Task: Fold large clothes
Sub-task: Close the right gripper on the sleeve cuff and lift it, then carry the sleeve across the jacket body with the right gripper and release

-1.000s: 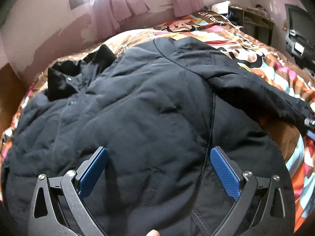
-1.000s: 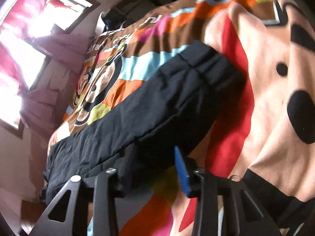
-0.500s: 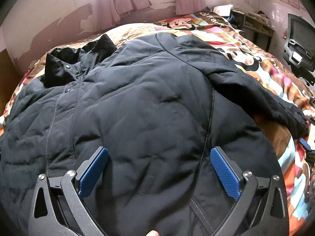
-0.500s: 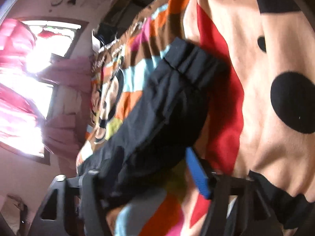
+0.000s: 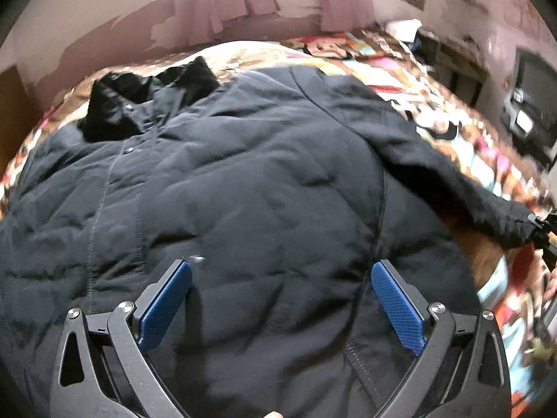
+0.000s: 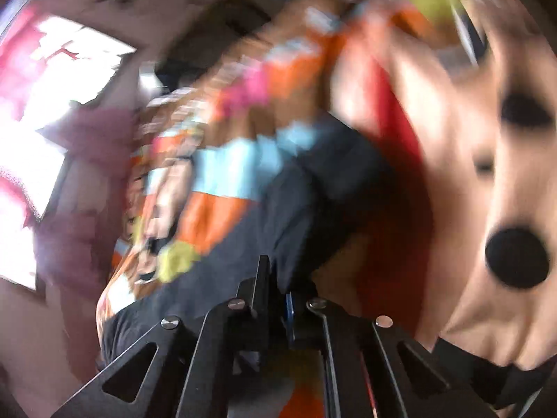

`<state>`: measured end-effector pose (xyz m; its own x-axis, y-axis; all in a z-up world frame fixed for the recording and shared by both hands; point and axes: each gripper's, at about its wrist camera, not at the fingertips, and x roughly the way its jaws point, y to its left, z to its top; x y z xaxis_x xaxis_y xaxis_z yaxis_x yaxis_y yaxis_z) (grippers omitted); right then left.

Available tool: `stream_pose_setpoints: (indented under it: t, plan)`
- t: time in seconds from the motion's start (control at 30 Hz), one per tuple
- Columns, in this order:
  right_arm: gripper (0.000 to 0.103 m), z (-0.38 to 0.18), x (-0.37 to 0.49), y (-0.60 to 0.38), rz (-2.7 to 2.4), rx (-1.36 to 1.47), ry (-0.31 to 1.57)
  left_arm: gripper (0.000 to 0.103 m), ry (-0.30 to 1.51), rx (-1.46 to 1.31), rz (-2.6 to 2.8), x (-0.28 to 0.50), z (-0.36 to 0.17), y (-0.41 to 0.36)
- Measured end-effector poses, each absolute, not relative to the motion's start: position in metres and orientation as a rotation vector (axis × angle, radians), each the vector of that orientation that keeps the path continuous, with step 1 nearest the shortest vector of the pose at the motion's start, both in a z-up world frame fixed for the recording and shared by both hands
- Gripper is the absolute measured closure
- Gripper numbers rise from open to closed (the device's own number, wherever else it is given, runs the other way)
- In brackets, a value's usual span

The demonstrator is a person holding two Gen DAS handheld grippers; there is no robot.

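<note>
A large black padded jacket (image 5: pixel 243 188) lies spread front-up on the bed, collar (image 5: pixel 149 101) at the far left. Its right sleeve (image 5: pixel 452 188) stretches out to the right. My left gripper (image 5: pixel 280 299) is open and empty, hovering just above the jacket's lower body. My right gripper (image 6: pixel 276 278) is shut on the sleeve (image 6: pixel 296 216) near its cuff; the right wrist view is blurred by motion. The right gripper also shows at the right edge of the left wrist view (image 5: pixel 546 230), at the sleeve's end.
A colourful cartoon-print blanket (image 5: pixel 435 104) covers the bed under the jacket. A wall with pink curtains (image 5: pixel 226 3) stands behind the bed. A shelf and a dark chair (image 5: pixel 529 104) stand at the far right.
My right gripper has closed on the sleeve, which earlier lay between its open fingers. My left gripper has stayed open, shifting slightly over the jacket.
</note>
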<state>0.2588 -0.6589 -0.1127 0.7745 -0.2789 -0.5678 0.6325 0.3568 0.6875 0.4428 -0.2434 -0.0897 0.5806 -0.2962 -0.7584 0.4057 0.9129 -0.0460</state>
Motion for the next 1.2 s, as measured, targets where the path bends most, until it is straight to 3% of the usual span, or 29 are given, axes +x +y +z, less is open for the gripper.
stream_pose_setpoints:
  t: [0.23,0.4,0.6,0.97,1.1,1.13,1.17,1.2]
  plan:
    - [0.097,0.034,0.304,-0.553,-0.339,0.518,0.226,0.002,0.815,0.032,-0.362,0.439,-0.046,-0.188]
    - [0.097,0.080,0.347,-0.443,-0.100,0.244,0.223,0.002,0.792,-0.051,-0.323,0.429,-0.019,-0.125]
    - [0.097,0.065,0.372,-0.328,0.139,0.050,0.313,0.002,0.823,-0.195,-0.292,0.416,-0.010,-0.044]
    - [0.091,-0.067,0.388,-0.216,0.298,-0.122,0.667,0.002,0.877,-0.365,-0.272,0.396,-0.039,0.029]
    - [0.080,-0.093,0.395,-0.222,0.336,-0.092,0.789,0.002,0.926,-0.524,-0.335,0.396,-0.053,0.027]
    - [0.069,-0.094,0.395,-0.225,0.365,-0.072,0.796,0.002,0.937,-0.562,-0.354,0.397,-0.054,0.025]
    - [0.045,-0.092,0.391,-0.223,0.390,-0.060,0.795,0.002,0.951,-0.600,-0.374,0.399,-0.056,0.020]
    - [0.029,-0.091,0.387,-0.224,0.423,-0.055,0.788,0.002,0.961,-0.627,-0.388,0.400,-0.057,0.016]
